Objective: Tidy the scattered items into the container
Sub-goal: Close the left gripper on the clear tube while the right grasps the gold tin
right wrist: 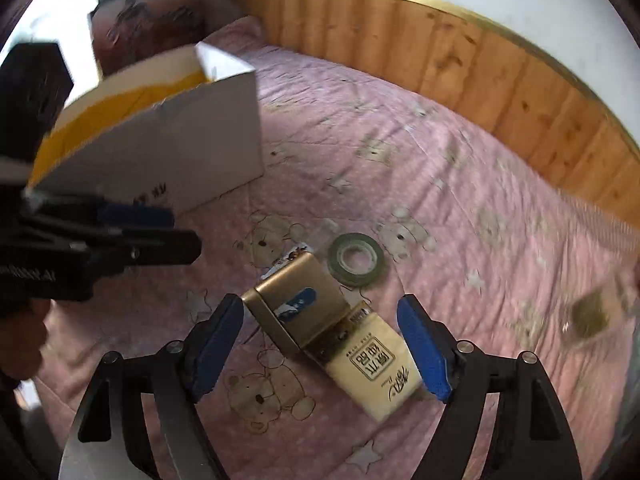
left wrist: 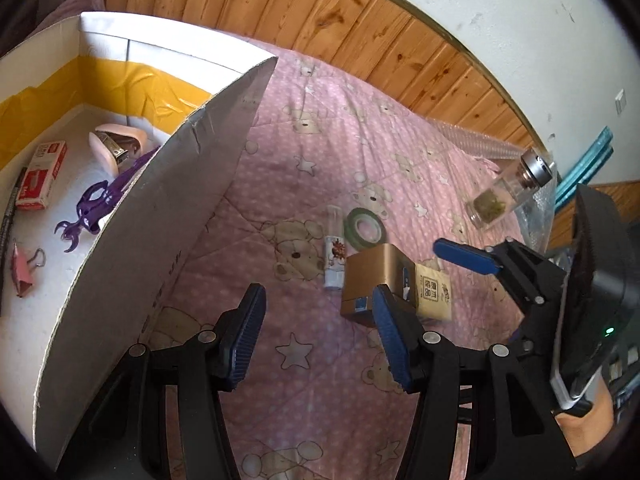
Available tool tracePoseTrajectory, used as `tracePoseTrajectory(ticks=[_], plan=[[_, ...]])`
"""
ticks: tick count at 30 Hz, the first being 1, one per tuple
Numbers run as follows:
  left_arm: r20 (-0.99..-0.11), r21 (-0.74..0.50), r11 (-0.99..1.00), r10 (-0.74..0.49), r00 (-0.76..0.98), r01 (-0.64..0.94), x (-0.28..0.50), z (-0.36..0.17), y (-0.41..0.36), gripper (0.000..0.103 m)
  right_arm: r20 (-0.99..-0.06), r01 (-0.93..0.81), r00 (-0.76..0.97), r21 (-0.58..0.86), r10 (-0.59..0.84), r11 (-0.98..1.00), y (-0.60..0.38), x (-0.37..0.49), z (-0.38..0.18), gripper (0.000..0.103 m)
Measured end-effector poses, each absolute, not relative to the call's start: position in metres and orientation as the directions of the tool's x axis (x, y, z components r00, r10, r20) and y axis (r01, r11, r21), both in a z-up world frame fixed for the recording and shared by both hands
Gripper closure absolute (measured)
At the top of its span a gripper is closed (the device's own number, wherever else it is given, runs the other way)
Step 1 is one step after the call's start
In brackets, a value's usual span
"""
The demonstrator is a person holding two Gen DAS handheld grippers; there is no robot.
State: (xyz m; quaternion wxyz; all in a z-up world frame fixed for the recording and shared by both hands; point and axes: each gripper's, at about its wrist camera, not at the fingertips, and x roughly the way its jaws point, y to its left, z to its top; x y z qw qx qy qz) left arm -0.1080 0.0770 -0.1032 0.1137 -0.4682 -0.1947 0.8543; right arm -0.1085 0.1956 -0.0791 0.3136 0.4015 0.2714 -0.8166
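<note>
My left gripper (left wrist: 320,340) is open and empty above the pink quilt, just right of the white cardboard box (left wrist: 160,216). Inside the box lie a red staple box (left wrist: 40,176), a pink stapler (left wrist: 116,148), a purple claw clip (left wrist: 96,200) and a pink binder clip (left wrist: 24,272). My right gripper (right wrist: 320,348) is open, with a gold box (right wrist: 296,300) and a tissue packet (right wrist: 380,368) lying between its fingers; the pads touch neither. A green tape roll (right wrist: 356,258) and a small tube (left wrist: 334,256) lie just beyond them. A glass jar (left wrist: 504,192) lies further right.
One of my right gripper's fingers (left wrist: 466,258) shows at the right in the left wrist view. My left gripper (right wrist: 168,232) shows at the left in the right wrist view, near the box (right wrist: 180,152). A wood-panelled wall (right wrist: 480,64) borders the bed's far side.
</note>
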Motion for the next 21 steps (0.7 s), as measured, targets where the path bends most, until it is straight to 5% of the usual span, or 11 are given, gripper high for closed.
tracePoseTrajectory(ticks=[3,8,21], plan=[[-0.754,-0.443,-0.896,0.390,-0.529,-0.030,-0.112,-0.105,0.080,0.045,-0.838,0.739,-0.471,-0.206,-0.275,-0.641,0.186,-0.116,-0.096,0.025],[-0.763,-0.409,-0.910,0.383,-0.521,-0.070,-0.121,-0.111,0.087,0.045,-0.849,0.708,-0.427,-0.098,-0.312,-0.699,0.193,-0.127,-0.089,0.047],[-0.822,-0.217,-0.963,0.268,-0.502,-0.158,-0.163,-0.142,0.136,0.045,-0.799,0.459,-0.448,0.179,-0.401,-0.870,0.250,-0.141,-0.025,0.049]])
